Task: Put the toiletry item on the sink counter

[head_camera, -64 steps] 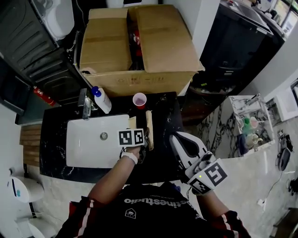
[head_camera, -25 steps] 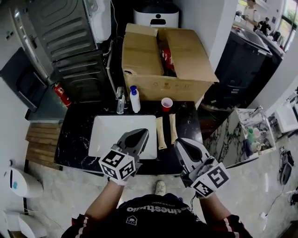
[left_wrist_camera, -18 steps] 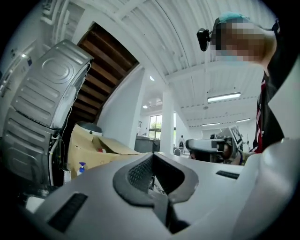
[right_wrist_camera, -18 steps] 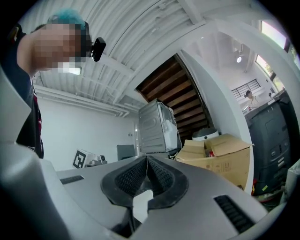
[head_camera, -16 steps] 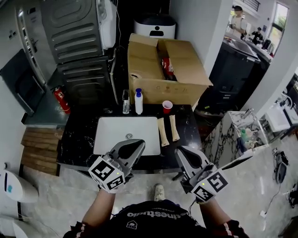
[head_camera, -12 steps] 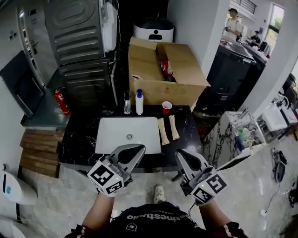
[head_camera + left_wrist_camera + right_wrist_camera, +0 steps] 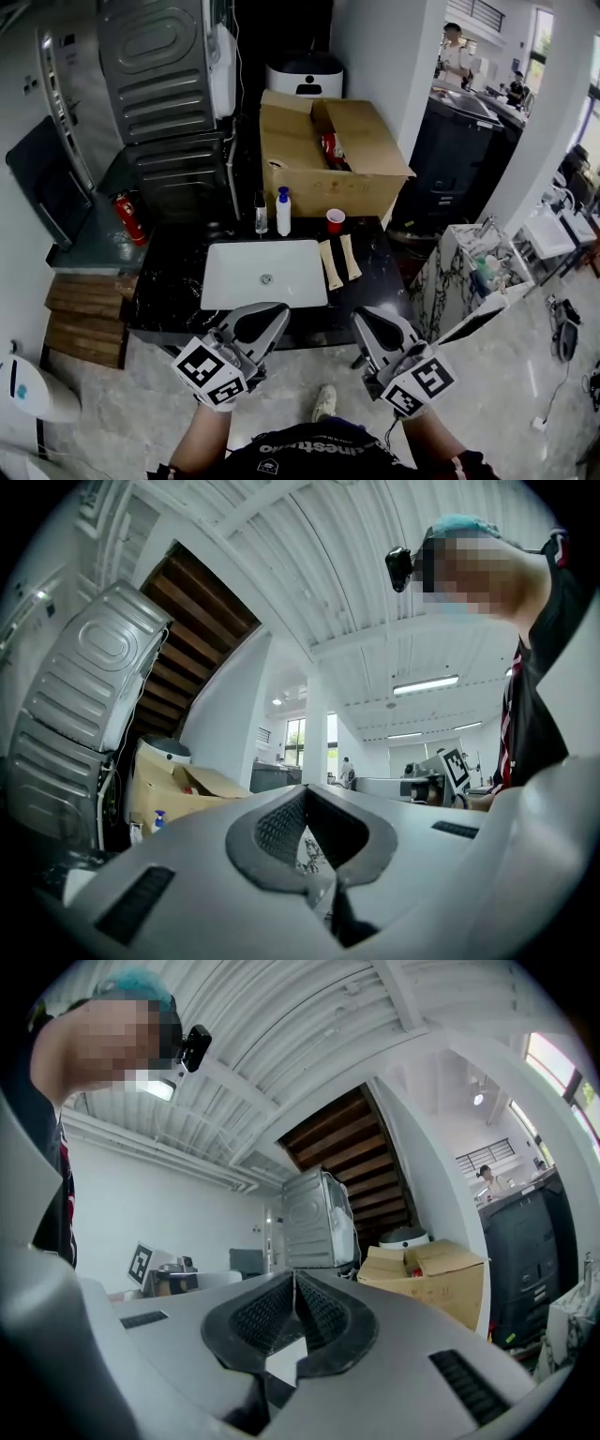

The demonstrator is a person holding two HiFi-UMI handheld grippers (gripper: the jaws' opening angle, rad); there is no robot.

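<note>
In the head view two tan toiletry tubes (image 7: 327, 265) (image 7: 350, 257) lie side by side on the black sink counter (image 7: 370, 281), right of the white basin (image 7: 262, 275). My left gripper (image 7: 267, 315) is held near my body, in front of the counter's near edge, jaws shut and empty. My right gripper (image 7: 367, 322) sits beside it, also shut with nothing in it. In the left gripper view the left gripper (image 7: 305, 794) has its pads together, and in the right gripper view the right gripper (image 7: 293, 1285) shows closed pads too; both point upward at the ceiling.
A white pump bottle (image 7: 283, 213), a faucet (image 7: 260, 214) and a red cup (image 7: 335, 221) stand at the counter's back edge. Behind them is an open cardboard box (image 7: 328, 155). A washing machine (image 7: 159, 66) stands at the left. A marble side table (image 7: 483, 272) is at the right.
Both grippers drew back from the counter toward my body and tilted upward. The left gripper let go of a tan tube, which now lies beside the other one on the counter.
</note>
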